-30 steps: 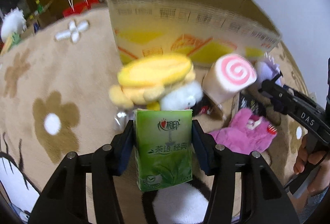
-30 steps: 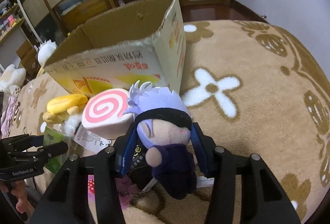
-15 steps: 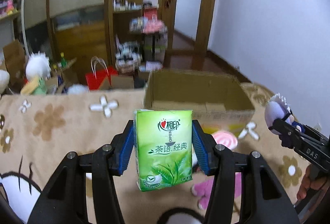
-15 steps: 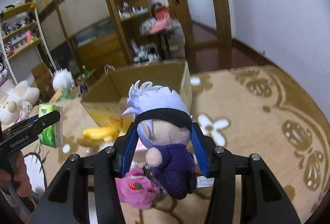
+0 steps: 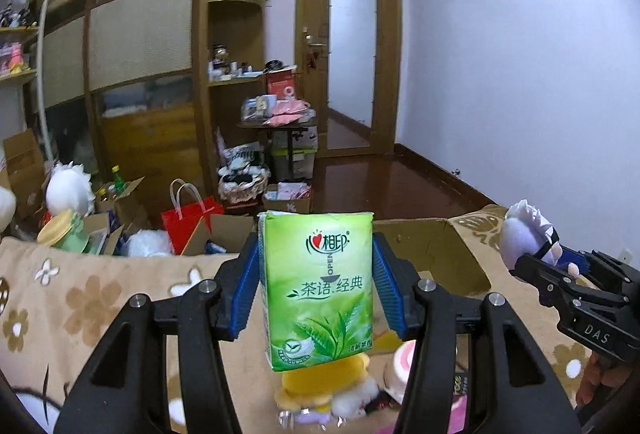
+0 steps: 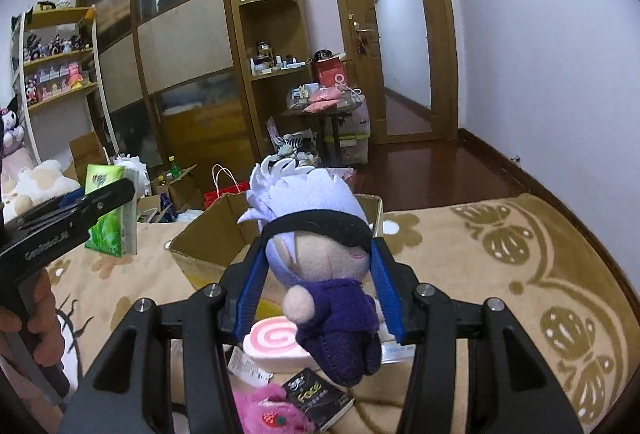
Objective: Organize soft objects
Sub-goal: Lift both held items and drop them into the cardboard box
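Observation:
My left gripper is shut on a green tissue pack and holds it high above the bed, in front of the open cardboard box. My right gripper is shut on a white-haired plush doll in purple clothes, also raised before the box. The doll also shows at the right of the left wrist view; the tissue pack shows at the left of the right wrist view. Below lie a pink swirl roll plush, a yellow plush and a pink plush.
The beige flower-patterned blanket covers the bed. A black packet lies by the pink plush. Beyond the bed are a red bag, cluttered boxes, wooden shelves and a door.
Both grippers have risen well above the bed with their objects still held; the views have tilted up from the blanket and toys to the room, with the box now lower in view.

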The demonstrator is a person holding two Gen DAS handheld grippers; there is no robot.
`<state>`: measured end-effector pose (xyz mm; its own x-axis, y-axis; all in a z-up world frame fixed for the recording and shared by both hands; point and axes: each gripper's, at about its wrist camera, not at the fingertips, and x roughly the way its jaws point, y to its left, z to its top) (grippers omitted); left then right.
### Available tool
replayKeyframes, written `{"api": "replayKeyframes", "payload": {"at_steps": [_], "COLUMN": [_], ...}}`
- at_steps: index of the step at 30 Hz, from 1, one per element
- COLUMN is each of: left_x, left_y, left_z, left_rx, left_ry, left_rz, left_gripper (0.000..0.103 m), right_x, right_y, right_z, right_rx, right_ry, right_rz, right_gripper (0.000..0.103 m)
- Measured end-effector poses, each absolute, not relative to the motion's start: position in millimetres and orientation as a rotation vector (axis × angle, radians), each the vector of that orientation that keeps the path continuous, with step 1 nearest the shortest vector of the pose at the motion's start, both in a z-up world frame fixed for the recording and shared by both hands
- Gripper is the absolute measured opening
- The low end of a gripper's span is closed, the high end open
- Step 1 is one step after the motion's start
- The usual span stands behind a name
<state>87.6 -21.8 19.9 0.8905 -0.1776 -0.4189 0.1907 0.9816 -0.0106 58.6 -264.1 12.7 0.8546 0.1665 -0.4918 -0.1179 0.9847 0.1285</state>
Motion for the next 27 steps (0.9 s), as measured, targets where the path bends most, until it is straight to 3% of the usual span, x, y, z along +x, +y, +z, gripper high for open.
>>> {"api": "replayKeyframes", "payload": {"at_steps": [27], "left_x": [164.1], "left_y": [-45.9], "left_z": [-24.7], "left_rx": [0.072], "left_ry": [0.641], "left_rz": [-0.268], "left_gripper": [0.053], "right_x": [142.3], "right_y": [-253.7], "right_z": [-33.1], "right_rx": [0.081], "right_ry": [0.626], "right_rz": [0.190], "right_gripper": [0.057]}}
